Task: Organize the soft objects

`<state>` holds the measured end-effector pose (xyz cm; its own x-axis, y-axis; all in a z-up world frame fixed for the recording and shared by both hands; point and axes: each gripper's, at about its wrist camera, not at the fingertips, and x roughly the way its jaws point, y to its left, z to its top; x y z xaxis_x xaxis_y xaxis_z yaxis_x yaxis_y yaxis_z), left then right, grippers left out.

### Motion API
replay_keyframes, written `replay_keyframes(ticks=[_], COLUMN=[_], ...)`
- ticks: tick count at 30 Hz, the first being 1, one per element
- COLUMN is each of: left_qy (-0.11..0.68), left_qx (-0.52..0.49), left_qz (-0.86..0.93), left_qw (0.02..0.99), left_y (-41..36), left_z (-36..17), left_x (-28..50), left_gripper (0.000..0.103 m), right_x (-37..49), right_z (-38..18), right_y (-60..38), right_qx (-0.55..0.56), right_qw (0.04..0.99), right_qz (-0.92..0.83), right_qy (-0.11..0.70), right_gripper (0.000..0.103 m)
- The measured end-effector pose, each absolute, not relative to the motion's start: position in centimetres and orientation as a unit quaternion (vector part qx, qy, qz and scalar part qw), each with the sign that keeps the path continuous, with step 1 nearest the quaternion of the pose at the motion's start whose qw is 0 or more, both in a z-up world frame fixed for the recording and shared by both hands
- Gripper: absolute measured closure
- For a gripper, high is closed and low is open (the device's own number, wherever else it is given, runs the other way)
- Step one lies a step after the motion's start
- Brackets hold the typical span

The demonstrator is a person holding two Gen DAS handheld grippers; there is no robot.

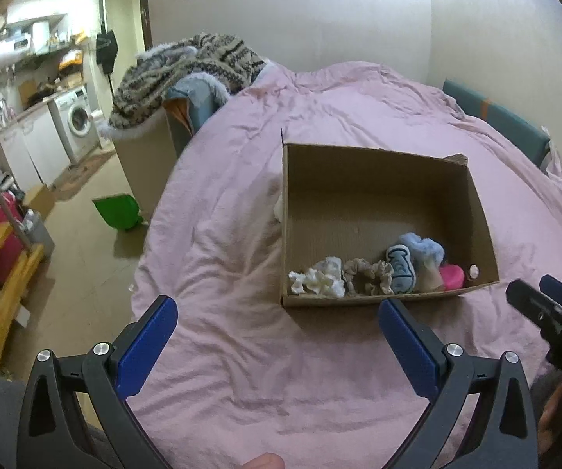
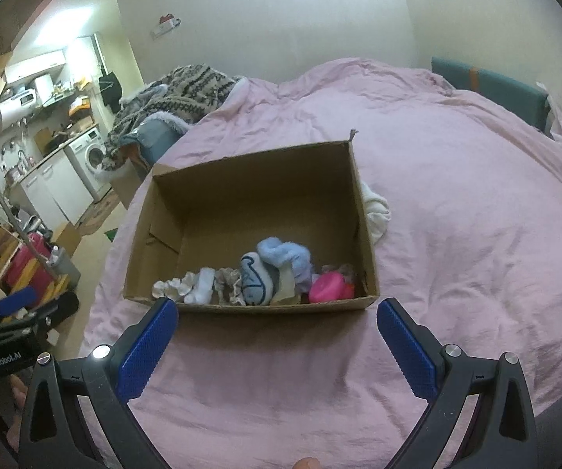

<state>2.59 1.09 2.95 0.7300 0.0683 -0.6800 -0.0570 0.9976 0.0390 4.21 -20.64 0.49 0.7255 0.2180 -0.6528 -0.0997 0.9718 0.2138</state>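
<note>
soft objects lie bunched in a row along the near wall of a cardboard box [image 1: 382, 191] that sits on a pink bedcover [image 1: 242, 203]: a white scrunchie [image 1: 316, 280], a beige scrunchie [image 1: 369, 276], a blue-and-white sock roll [image 1: 400, 269], a fluffy light-blue piece [image 1: 425, 250] and a pink item [image 1: 452, 276] at the right end. the near wall cuts off their lower parts in both views, and what the pink item is cannot be made out. the right wrist view shows a white cloth [image 2: 376, 211] lying outside the box against its right wall; from the left wrist only a sliver of something pale shows past the box's left wall. the left gripper [image 1: 277, 318] hovers over the bedcover before the box, its blue fingers spread wide around nothing. the right gripper [image 2: 277, 318] is likewise spread and empty, just short of the box's near wall. each view catches the other gripper at its edge, partly cut off.
</note>
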Motion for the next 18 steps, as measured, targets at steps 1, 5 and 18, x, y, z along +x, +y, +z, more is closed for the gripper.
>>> replay_keyframes(ticks=[1,5,18], left_qy=[0.366,0.374,0.386], left_qx=[0.008,0.008,-0.025], left_qz=[0.032,0.034,0.005], left_qw=[0.93,0.927,0.922], left_y=[1.0,0.6,0.8], left_z=[2.9,2.4,2.1], left_x=[2.6,2.9,3.2], left_gripper=[0.0,0.0,0.0], right_x=[4.3,4.6,5.2], right_z=[0.3,-0.2,-0.7], right_y=[-20.5,-20.2,-19.9], right_qx=[0.08,0.067,0.052], right_qw=[0.924,0.926,0.925], right_qz=[0.087,0.075,0.061], right_qy=[0.363,0.365,0.372], right_gripper=[0.0,0.0,0.0])
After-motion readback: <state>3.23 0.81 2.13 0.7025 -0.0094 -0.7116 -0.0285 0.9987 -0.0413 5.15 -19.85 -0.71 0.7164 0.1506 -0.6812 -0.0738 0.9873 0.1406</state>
